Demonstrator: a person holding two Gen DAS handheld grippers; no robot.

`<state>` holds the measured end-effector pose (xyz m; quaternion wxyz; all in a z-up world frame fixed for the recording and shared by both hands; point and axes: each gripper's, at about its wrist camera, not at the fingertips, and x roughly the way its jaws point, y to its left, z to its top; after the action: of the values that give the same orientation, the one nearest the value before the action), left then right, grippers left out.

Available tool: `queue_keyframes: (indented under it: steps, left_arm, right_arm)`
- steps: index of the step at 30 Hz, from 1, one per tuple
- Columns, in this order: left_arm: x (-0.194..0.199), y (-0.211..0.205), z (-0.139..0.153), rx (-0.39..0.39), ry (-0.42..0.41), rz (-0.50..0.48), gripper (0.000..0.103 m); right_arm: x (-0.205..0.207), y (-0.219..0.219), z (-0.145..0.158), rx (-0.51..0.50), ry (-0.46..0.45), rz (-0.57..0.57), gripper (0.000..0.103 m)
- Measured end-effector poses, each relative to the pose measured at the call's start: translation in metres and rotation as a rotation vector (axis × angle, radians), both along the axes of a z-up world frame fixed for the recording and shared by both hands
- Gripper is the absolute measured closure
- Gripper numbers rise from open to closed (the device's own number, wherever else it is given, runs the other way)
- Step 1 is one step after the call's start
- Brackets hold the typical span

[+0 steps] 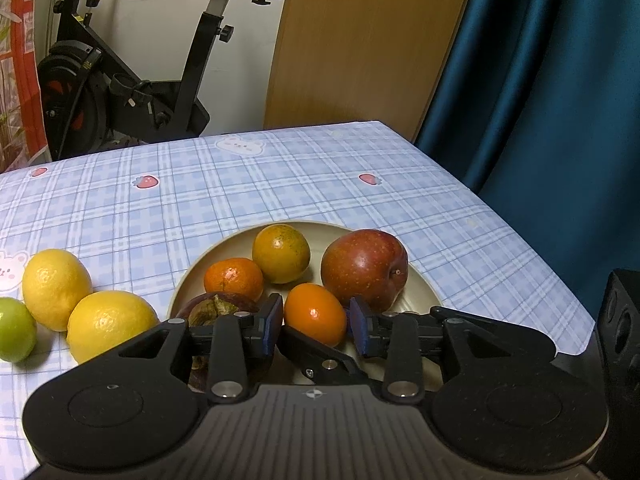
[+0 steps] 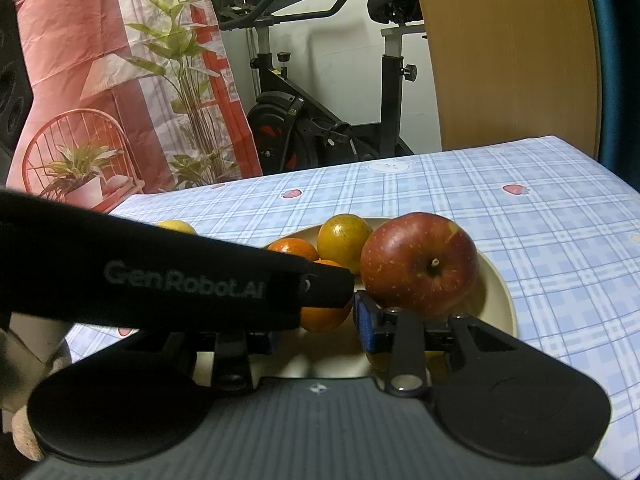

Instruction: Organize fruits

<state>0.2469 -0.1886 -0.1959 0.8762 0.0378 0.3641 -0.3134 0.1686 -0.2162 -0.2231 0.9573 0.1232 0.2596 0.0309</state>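
A beige plate (image 1: 420, 284) holds a red apple (image 1: 364, 266), a yellow-green citrus (image 1: 281, 253), a mandarin (image 1: 233, 278), a small orange fruit (image 1: 315, 314) and a dark purple mangosteen (image 1: 218, 310). My left gripper (image 1: 316, 324) is open, its blue pads either side of the small orange fruit without pressing it. Two lemons (image 1: 110, 324) (image 1: 54, 288) and a green lime (image 1: 14, 328) lie on the cloth to the left. My right gripper (image 2: 320, 332) is open over the plate (image 2: 500, 292), near the apple (image 2: 418, 264); its left finger is hidden behind the left gripper's black body (image 2: 160, 276).
The table has a blue checked cloth (image 1: 280, 184); its right edge drops off beside a dark blue curtain (image 1: 560, 100). An exercise bike (image 1: 132, 80) and a wooden panel (image 1: 360, 40) stand behind the table. A black device (image 1: 622, 320) sits at the right edge.
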Motion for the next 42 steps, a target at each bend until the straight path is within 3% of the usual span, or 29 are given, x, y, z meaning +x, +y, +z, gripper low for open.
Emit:
queue_keyframes:
  steps: [10, 18, 30, 35, 42]
  left_arm:
    - [-0.008, 0.021, 0.016, -0.058, -0.011, 0.015, 0.061]
    - [-0.008, 0.067, 0.044, -0.126, -0.023, 0.067, 0.061]
    - [0.006, 0.153, 0.101, -0.109, -0.14, 0.225, 0.061]
    - [0.015, 0.177, 0.103, -0.104, -0.14, 0.272, 0.061]
    - [0.021, 0.193, 0.079, -0.105, -0.095, 0.304, 0.061]
  right_arm:
    - [-0.012, 0.003, 0.01, -0.001, -0.023, 0.032, 0.062]
    - [-0.023, 0.0, 0.029, 0.01, -0.055, 0.033, 0.061]
    - [-0.01, 0.002, 0.065, 0.055, -0.085, 0.062, 0.061]
    - [0.005, 0.023, 0.069, 0.013, -0.065, 0.134, 0.061]
    - [0.041, 0.061, 0.06, -0.103, -0.006, 0.263, 0.061]
